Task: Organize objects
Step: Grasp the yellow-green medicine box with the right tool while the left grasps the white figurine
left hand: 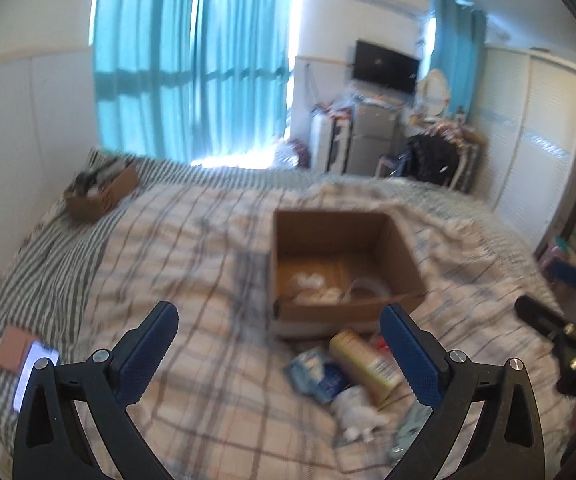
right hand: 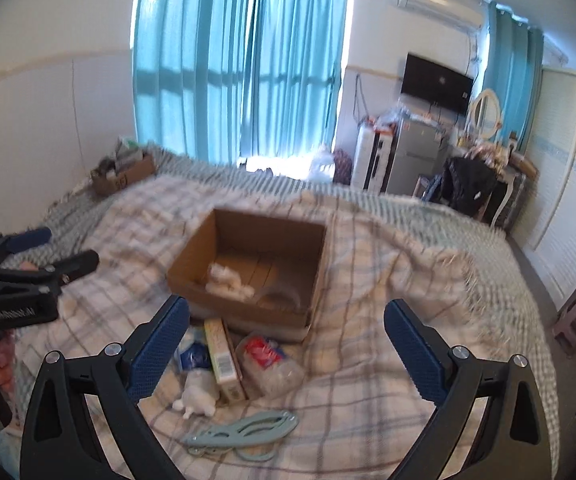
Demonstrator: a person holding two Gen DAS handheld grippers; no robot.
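An open cardboard box (left hand: 402, 240) (right hand: 195, 256) sits on the plaid bed; white wads (right hand: 227, 280) and a clear ring lie inside. In front of it lies a pile: a yellow carton (left hand: 362, 360) (right hand: 221, 354), a blue-white packet (left hand: 320, 372) (right hand: 193, 354), a clear bag with red print (right hand: 265, 360), a white wad (right hand: 197, 394) and a pale green tool (right hand: 243, 432). My left gripper (left hand: 279, 344) is open and empty above the bed, left of the pile. My right gripper (right hand: 285, 340) is open and empty above the pile. The left gripper also shows in the right wrist view (right hand: 53, 250).
A second cardboard box (left hand: 99, 192) (right hand: 123, 176) with items stands at the bed's far left. A phone (left hand: 33, 372) on a pink pad lies at the left bed edge. Wall on the left; fridge (right hand: 418, 152), chair and wardrobe beyond the bed on the right.
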